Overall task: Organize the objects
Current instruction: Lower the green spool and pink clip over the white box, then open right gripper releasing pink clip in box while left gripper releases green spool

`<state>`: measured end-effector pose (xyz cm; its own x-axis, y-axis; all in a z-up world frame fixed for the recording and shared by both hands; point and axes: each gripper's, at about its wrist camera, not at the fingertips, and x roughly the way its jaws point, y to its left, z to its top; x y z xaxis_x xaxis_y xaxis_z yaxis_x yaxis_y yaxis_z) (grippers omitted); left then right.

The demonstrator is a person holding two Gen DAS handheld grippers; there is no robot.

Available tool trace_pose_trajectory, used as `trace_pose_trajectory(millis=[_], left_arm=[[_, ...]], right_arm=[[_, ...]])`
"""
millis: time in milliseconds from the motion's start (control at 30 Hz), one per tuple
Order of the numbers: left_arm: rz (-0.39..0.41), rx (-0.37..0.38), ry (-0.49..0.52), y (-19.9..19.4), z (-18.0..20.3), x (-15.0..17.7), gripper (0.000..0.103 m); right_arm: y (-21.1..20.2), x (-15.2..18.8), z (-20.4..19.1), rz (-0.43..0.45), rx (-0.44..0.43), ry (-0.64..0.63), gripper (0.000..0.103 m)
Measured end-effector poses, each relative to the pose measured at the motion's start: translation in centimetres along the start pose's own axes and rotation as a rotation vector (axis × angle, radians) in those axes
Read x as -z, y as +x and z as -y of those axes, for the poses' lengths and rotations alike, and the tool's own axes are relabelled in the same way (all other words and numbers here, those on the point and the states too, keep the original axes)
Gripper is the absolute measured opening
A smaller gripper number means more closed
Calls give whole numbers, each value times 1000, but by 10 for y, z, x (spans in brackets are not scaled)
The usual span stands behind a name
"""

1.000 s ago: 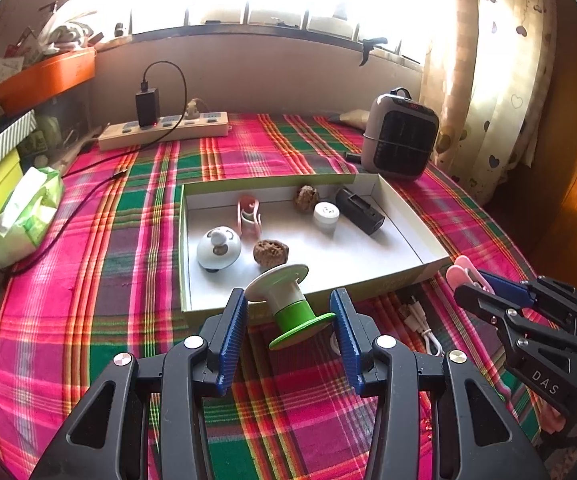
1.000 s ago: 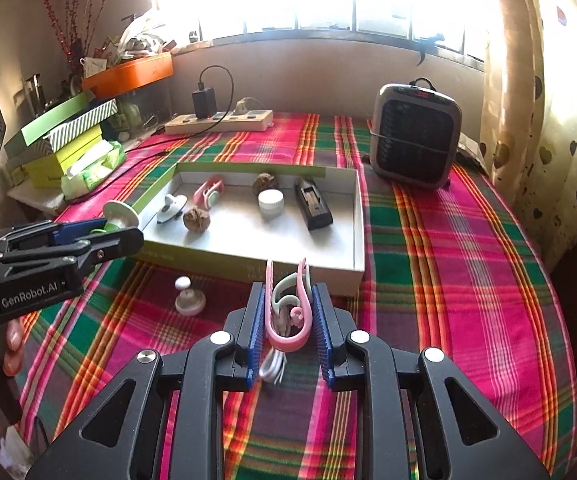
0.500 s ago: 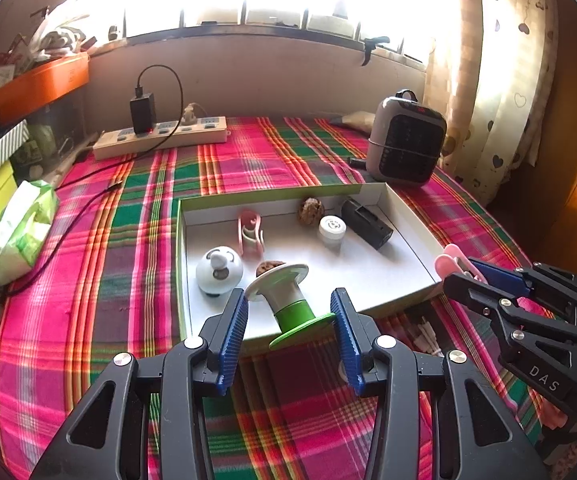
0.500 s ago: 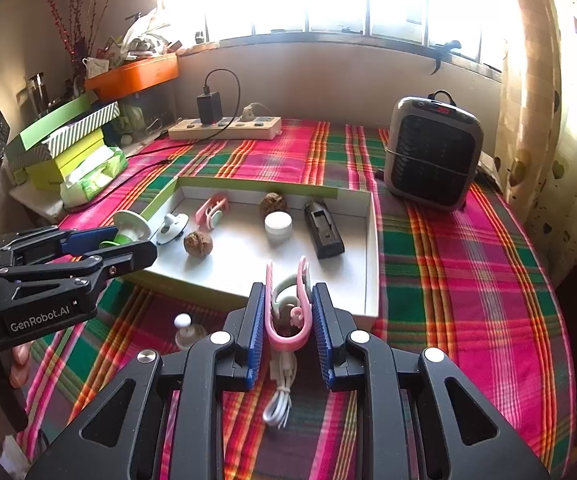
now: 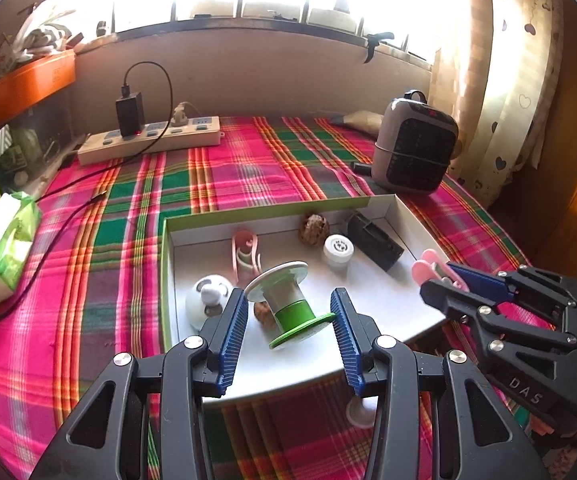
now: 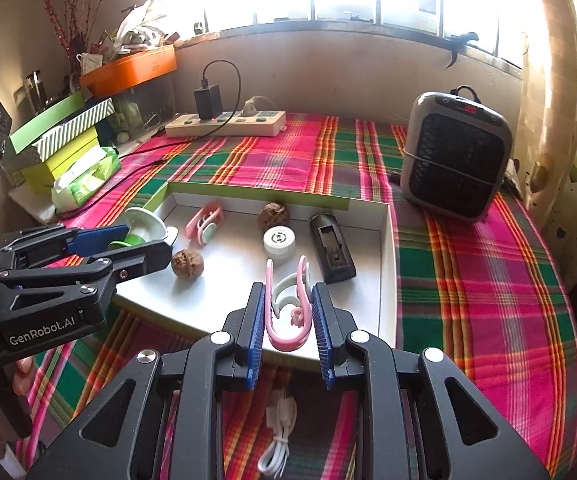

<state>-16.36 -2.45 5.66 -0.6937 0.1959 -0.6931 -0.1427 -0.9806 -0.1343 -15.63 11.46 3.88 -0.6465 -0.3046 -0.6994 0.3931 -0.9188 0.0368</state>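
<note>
My left gripper point(image 5: 288, 316) is shut on a green and white spool point(image 5: 288, 304) and holds it above the near left part of the white tray point(image 5: 392, 316). My right gripper point(image 6: 288, 312) is shut on a pink clip point(image 6: 288, 312) above the tray's point(image 6: 224, 292) near edge. In the tray lie another pink clip point(image 6: 204, 224), two walnuts point(image 6: 187, 264), a white cap point(image 6: 279, 241), a black block point(image 6: 332, 252) and a white knobbed disc point(image 5: 208, 300). The right gripper also shows in the left wrist view point(image 5: 444, 276), the left gripper in the right wrist view point(image 6: 144, 240).
A white cable point(image 6: 280, 436) and a small white knob point(image 5: 362, 412) lie on the plaid cloth in front of the tray. A grey heater point(image 6: 456, 160) stands at the back right, a power strip point(image 6: 228, 122) at the back, boxes and a tissue pack point(image 6: 84, 178) at the left.
Both grippers have moved forward with their loads, from in front of the tray to above its near part.
</note>
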Motion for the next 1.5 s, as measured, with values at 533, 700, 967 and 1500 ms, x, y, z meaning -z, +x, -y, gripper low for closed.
trace_pose_trajectory(millis=[533,700,967,1500], left_arm=[[-67,18,12,41,-2,-19,41],[-81,19,38,49,1,-22,41],[-101,10,52,63,2,-27,41],[-99,2,110,74,12,-31,41]], right_arm=[[39,-9,8,-68,1,0,24],[48,-9,9,-85,-2,-1,24],[59,-10,9,-107,-7,-10,25],[68,-11,9,-113,2,-27,25]])
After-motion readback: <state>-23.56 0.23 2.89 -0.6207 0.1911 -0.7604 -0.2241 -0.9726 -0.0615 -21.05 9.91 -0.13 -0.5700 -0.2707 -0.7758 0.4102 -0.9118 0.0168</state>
